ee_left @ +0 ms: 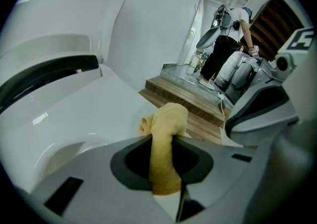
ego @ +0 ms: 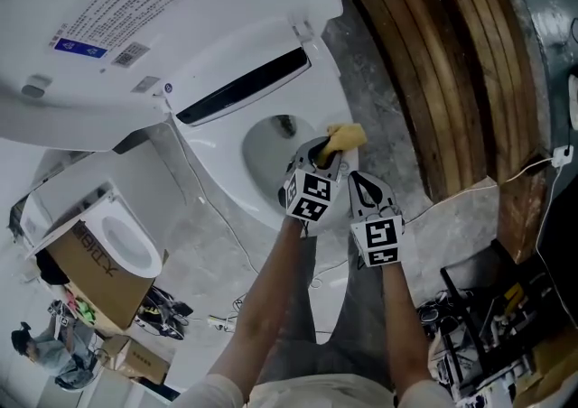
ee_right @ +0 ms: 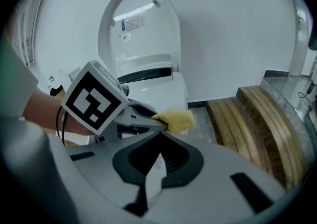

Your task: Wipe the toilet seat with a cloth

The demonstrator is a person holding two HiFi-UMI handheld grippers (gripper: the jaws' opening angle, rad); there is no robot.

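Currently the left gripper [ego: 329, 156] is clamped shut on a yellow cloth [ego: 346, 136]. In the left gripper view the cloth [ee_left: 168, 119] is pinched into a narrow strip between the jaws, with a soft bunched wad sticking out past the tips. It looks like terry or microfibre.

The wad sits at the right front edge of the toilet seat [ego: 221, 158]; I can't tell whether it touches. The left forearm is bare and reaches up and forward from the bottom of the head view, gripper angled toward the bowl.

The right gripper [ego: 357, 182] has its jaws together with nothing between them, confirmed in the right gripper view [ee_right: 159, 134]. It is just beside the left gripper, slightly nearer the body, off the toilet's right side, over the floor [ego: 370, 63]. The forearms run roughly parallel.

Both gripper bodies are matte grey plastic with black-and-white marker cubes.

The seat is glossy white, smooth and rounded. The toilet lid [ego: 181, 0] is raised, with a printed label [ego: 117, 0] on its inner face. The floor is grey and stone-patterned.

Curved wooden steps [ego: 452, 72] made of dark planks stand to the right. A cardboard box [ego: 99, 275] is lower left.
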